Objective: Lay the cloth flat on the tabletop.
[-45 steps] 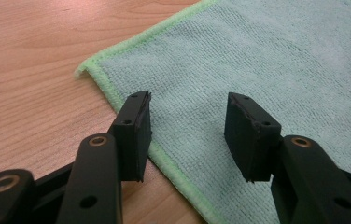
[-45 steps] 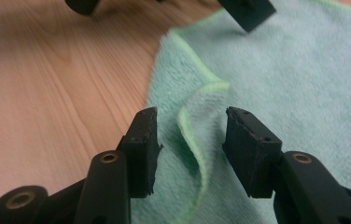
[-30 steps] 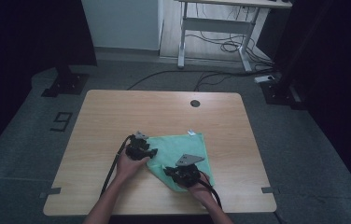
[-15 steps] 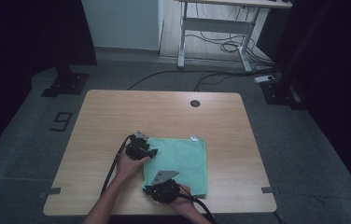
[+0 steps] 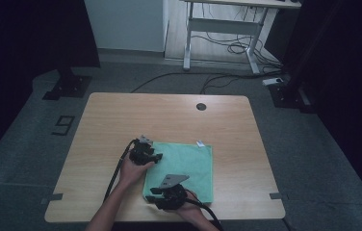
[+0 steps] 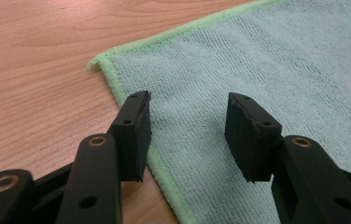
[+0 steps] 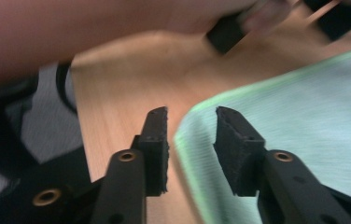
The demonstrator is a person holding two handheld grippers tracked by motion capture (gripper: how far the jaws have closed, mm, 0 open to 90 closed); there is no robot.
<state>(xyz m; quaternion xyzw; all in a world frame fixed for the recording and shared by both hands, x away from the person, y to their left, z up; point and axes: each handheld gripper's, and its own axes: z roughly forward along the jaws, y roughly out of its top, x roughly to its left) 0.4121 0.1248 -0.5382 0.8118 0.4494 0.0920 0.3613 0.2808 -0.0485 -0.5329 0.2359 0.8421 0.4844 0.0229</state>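
Observation:
A light green cloth (image 5: 186, 168) lies flat on the wooden table (image 5: 169, 118), with a small white tag (image 5: 200, 143) at its far edge. My left gripper (image 5: 155, 156) sits at the cloth's far left corner. In the left gripper view it (image 6: 187, 119) stands open, jaws astride the cloth's (image 6: 267, 60) hemmed edge just short of the corner. My right gripper (image 5: 153, 192) is at the near left corner, close to the table's front edge. In the right gripper view it (image 7: 192, 126) is open around that rounded cloth corner (image 7: 295, 116), with nothing pinched.
A dark round grommet (image 5: 201, 106) sits near the table's far edge. The person's forearm (image 7: 117, 28) crosses the top of the right gripper view. Beyond the table stand a metal desk frame (image 5: 217, 29), floor cables and a black stand base (image 5: 66, 84).
My right gripper has moved left and toward the front edge, from the cloth's right-middle to its near left corner. The cloth, rumpled a second ago, now lies flat. The left gripper stayed put.

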